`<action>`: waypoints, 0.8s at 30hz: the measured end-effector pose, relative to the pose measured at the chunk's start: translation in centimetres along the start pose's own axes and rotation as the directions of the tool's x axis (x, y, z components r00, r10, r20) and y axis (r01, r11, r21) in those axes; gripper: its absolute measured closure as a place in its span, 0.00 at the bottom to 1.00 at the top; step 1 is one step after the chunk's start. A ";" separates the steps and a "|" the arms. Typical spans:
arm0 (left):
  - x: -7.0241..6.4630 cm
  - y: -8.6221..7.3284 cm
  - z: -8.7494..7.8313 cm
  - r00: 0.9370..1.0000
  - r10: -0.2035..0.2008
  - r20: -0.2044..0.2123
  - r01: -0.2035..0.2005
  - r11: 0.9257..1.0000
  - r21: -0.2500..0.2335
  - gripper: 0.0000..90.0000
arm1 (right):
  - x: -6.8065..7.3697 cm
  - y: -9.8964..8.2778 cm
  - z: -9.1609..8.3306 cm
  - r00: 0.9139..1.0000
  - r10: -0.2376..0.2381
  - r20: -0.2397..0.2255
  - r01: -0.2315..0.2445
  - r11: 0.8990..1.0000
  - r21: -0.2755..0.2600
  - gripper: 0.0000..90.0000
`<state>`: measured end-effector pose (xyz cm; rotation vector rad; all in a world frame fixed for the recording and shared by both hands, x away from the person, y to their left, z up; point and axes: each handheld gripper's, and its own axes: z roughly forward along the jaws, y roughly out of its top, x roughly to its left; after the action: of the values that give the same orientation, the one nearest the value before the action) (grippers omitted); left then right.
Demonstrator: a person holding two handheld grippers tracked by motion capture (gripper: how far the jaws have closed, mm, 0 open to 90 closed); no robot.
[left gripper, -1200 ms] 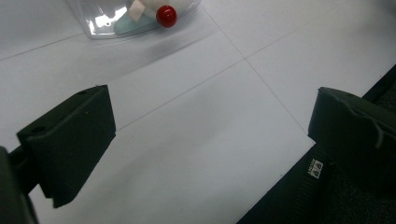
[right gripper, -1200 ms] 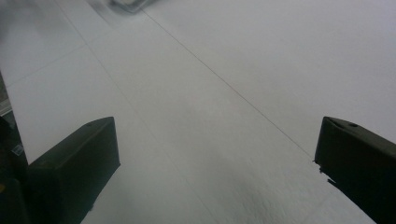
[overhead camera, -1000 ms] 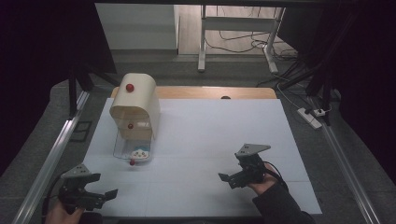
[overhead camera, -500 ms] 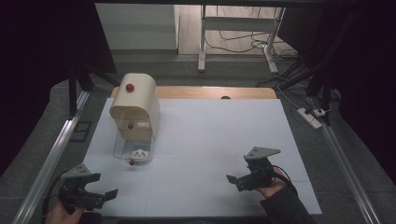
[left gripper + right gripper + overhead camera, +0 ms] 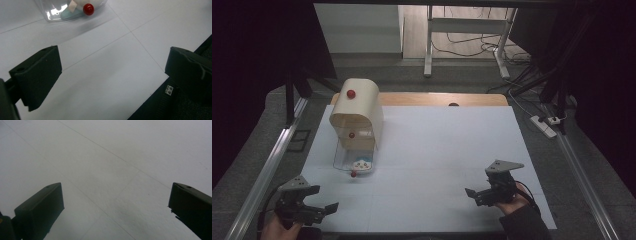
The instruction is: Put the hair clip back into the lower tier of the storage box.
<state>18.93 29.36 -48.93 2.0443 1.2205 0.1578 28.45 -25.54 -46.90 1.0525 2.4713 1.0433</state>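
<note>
At table's left, clear drawer [image 5: 353,161] — small toy [image 5: 361,164] inside

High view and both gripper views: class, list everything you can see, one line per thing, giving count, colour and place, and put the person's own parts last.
Bread-bin-style box: one, cream with a red knob, far left of the table.
Clear drawer: one, transparent with a red knob, pulled out at the box's near side.
Small toy: one, white and pale blue, inside the drawer; too small to identify.
Table: one, white top, wooden strip at the far edge.
Power strip: one, white, on the floor to the right.
Left gripper: one, black, near left corner, open, holding nothing.
Right gripper: one, black, near right, open, holding nothing.
</note>
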 end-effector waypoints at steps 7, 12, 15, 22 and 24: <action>0.0 0.0 0.0 1.000 0.003 -0.002 -0.003 1.000 0.001 0.01 | -0.7 -0.8 -0.8 0.999 0.032 0.021 -0.032 0.999 -0.011 0.00; 0.0 0.0 0.0 1.000 0.002 -0.003 -0.002 1.000 0.000 0.01 | -1.1 -1.5 -1.2 0.998 0.052 0.039 -0.052 0.999 -0.007 0.00; -0.1 0.0 0.0 1.000 0.003 -0.004 -0.003 1.000 0.001 0.01 | -1.4 -1.9 -1.6 0.997 0.065 0.038 -0.065 0.998 -0.005 0.00; 0.0 0.0 0.0 1.000 0.002 -0.003 -0.002 1.000 -0.001 0.01 | -1.7 -2.6 -2.1 0.996 0.087 0.037 -0.087 0.996 0.003 0.00; -0.1 0.0 0.0 1.000 0.005 -0.002 -0.005 1.000 -0.002 0.01 | -1.7 -2.7 -2.3 0.995 0.090 0.035 -0.090 0.996 0.001 0.00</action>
<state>18.86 29.30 -48.89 2.0464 1.2160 0.1632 27.18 -29.22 -47.23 1.1829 2.4184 1.0382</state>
